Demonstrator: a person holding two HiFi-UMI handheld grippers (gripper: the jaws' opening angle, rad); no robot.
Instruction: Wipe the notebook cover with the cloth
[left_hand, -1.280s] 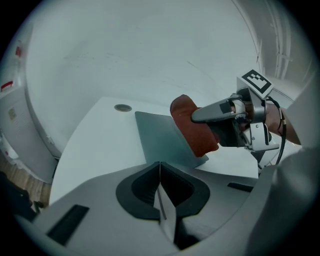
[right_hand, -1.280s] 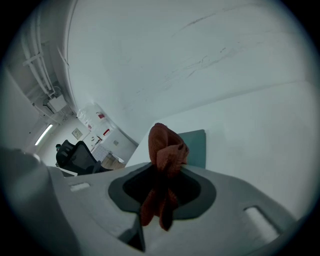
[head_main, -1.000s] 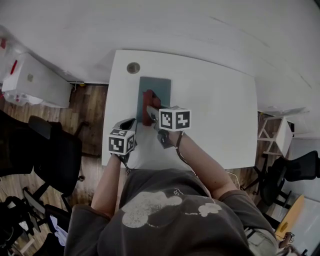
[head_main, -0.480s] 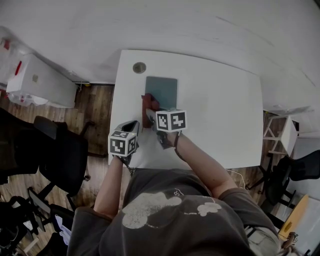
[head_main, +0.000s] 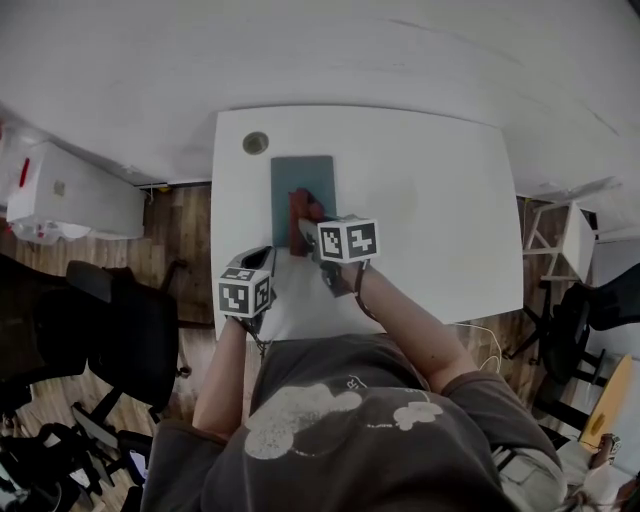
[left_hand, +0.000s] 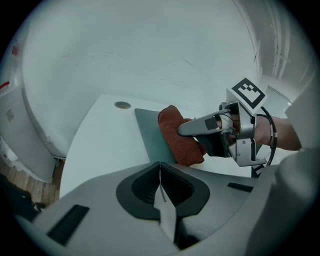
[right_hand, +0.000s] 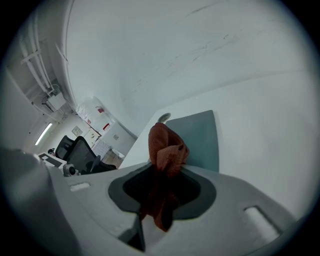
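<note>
Rust-red cloth (head_main: 303, 212), plain slate grey-green notebook (head_main: 303, 175) cover, plain white bench (head_main: 430, 200). The grey left gripper (head_main: 262, 252) and right gripper (head_main: 305, 232) each show a cube patterned with black-and-white square markers. The floor (head_main: 180, 230) is brown wood plank, the chairs (head_main: 120, 320) are black, and the person's shirt (head_main: 330, 440) is dark grey with a pale print.

No legible text, number or brand found in any view. The cube (head_main: 245, 292) on the left claw (head_main: 260, 258) and the cube (head_main: 348, 240) on the right claw (head_main: 303, 225) carry black-and-white square markers only, no characters. Shirt (head_main: 330, 440): pale print, small mark unreadable. White cabinet (head_main: 70, 190): red labels, too blurred.
</note>
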